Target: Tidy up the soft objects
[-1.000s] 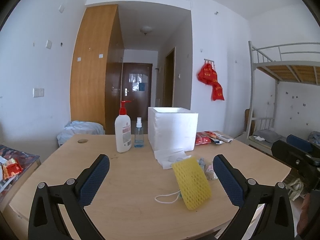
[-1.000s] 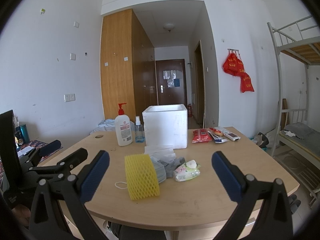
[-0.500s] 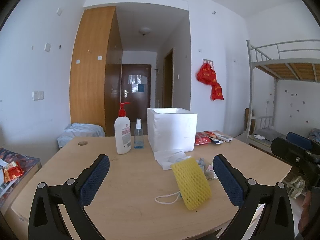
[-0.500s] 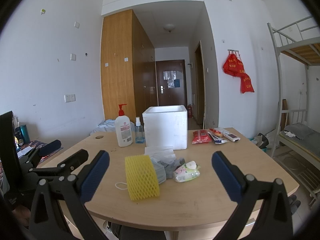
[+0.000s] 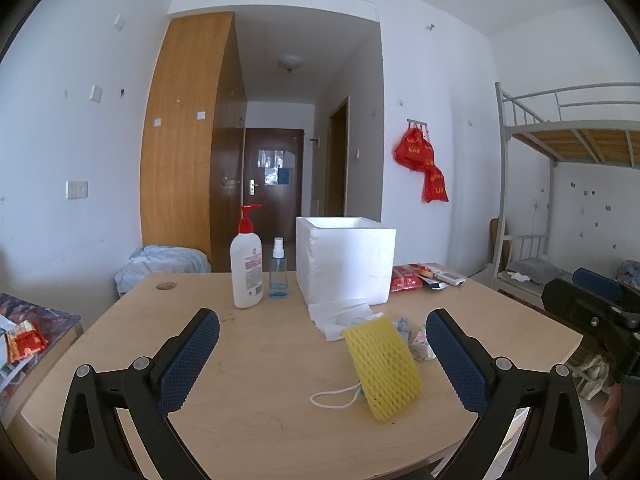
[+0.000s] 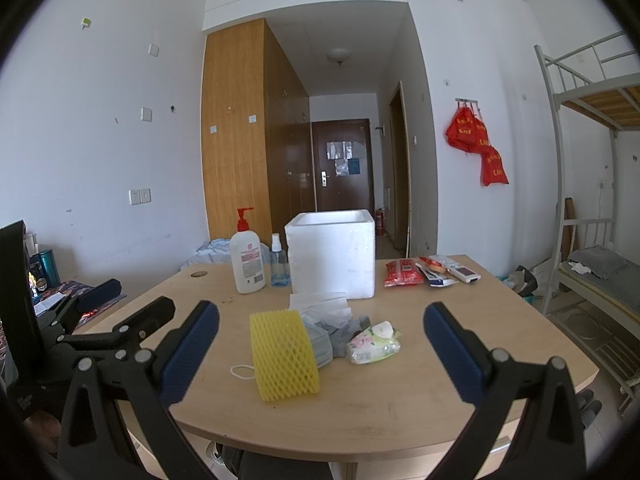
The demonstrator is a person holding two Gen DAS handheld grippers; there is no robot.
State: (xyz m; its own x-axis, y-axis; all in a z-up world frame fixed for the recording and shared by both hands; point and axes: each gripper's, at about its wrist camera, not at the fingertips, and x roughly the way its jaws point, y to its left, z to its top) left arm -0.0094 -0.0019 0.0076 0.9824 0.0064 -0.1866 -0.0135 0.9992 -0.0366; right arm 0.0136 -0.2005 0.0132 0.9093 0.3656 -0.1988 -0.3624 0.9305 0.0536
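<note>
A yellow foam net sleeve (image 5: 384, 366) (image 6: 283, 354) stands on the wooden table (image 5: 260, 360) near its front edge. Behind it lie a face mask with a white loop (image 6: 318, 344), white tissues (image 5: 340, 316), grey cloth (image 6: 344, 330) and a wet-wipe pack (image 6: 372, 346). A white foam box (image 5: 346, 264) (image 6: 332, 254) stands open-topped behind them. My left gripper (image 5: 322, 364) is open and empty, above the near table edge, left of the sleeve. My right gripper (image 6: 320, 362) is open and empty, in front of the pile.
A lotion pump bottle (image 5: 247, 268) and a small spray bottle (image 5: 278, 270) stand left of the box. Red snack packs and a remote (image 6: 432, 270) lie to its right. A bunk bed (image 6: 592, 200) stands at the right.
Both grippers have shifted only slightly; the view has drifted a little. Nothing on the table has moved.
</note>
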